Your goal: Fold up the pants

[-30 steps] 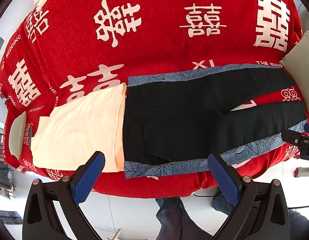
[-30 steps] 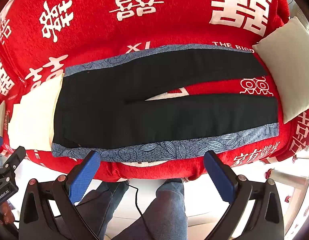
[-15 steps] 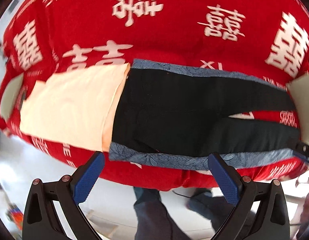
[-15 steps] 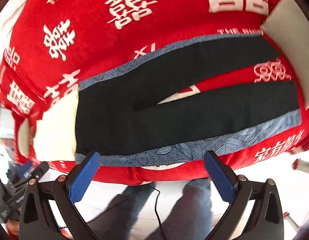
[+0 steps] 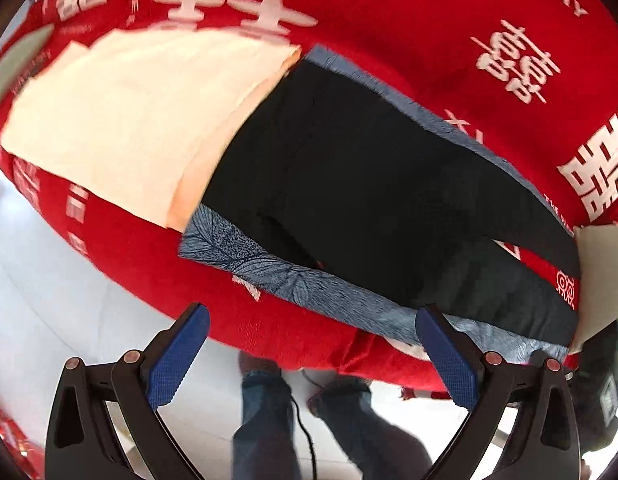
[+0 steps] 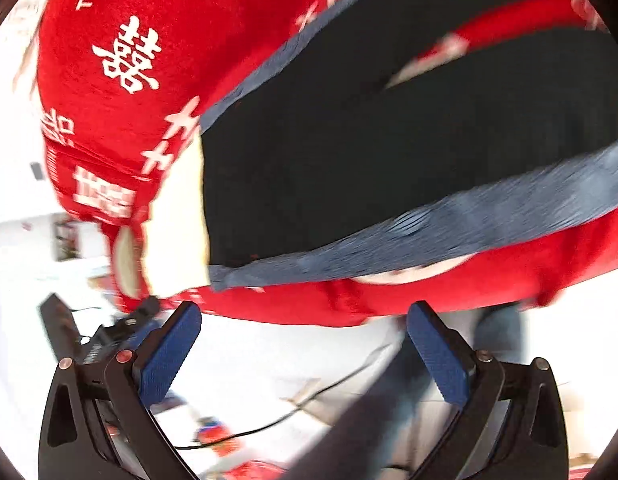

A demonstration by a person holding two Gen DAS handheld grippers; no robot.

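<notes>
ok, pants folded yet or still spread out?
Spread. The pants lie flat on the red cover, both legs apart with red showing between them; neither gripper touches them.

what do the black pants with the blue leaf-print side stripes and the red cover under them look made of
Black pants with blue leaf-print side stripes: looks like thin, matte woven cloth, lying flat and limp; the stripes carry a printed leaf pattern. Red cover with white characters: seems plush or fleece, a soft fuzzy surface without shine.

left claw [image 5: 312, 354]: black frame, blue ribbed pads, copper screws | right claw [image 6: 305, 354]: same | jeans
</notes>
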